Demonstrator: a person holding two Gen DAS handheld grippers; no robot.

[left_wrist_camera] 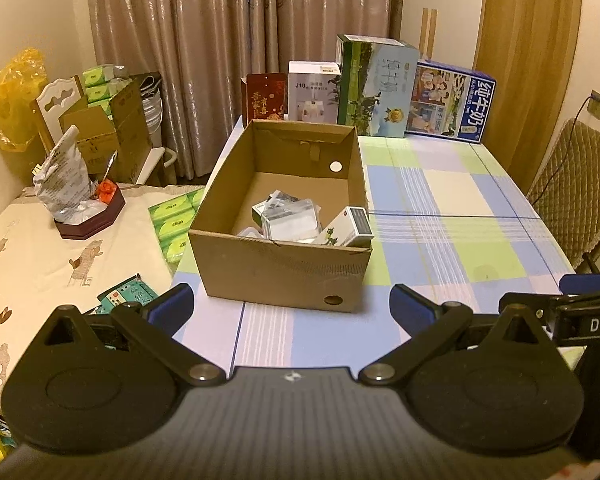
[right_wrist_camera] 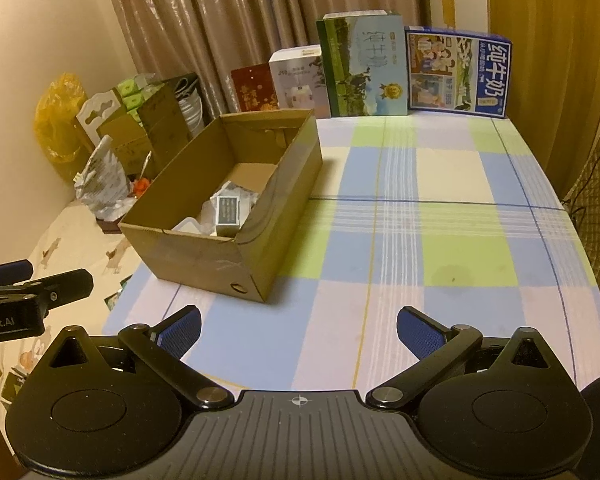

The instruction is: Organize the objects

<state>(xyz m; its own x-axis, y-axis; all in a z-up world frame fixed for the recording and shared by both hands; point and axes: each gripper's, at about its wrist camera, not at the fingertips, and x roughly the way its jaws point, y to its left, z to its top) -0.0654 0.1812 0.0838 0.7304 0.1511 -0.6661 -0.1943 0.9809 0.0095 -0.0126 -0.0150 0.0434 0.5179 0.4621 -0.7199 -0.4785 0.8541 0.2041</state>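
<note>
Both grippers hang low over the near edge of the table (right_wrist_camera: 440, 184), each with its jaws spread wide and nothing between them: the left gripper (left_wrist_camera: 292, 306) faces the near wall of the box (left_wrist_camera: 280, 268), and the right gripper (right_wrist_camera: 298, 332) sits over bare checked cloth to the box's right. The box stands open on the left part of the table, and small packs already lie inside it at the near end, among them a white carton (left_wrist_camera: 350, 226) leaning in the near right corner and a clear pack (left_wrist_camera: 288, 220) beside it. No loose item shows on the cloth within reach, so the sorting looks close to done, or the next piece must come from elsewhere, perhaps from the cartons (right_wrist_camera: 380, 68) standing along the far edge. If one of those is next, it is best taken by a narrow side with the jaws square to its faces, since they are tall and would tip if pushed at the top. The right gripper has the clear path across the cloth; the left could steady the box by its near wall so it does not slide. Anything lowered in should go to the empty far half, not onto the heap at the near end.
</note>
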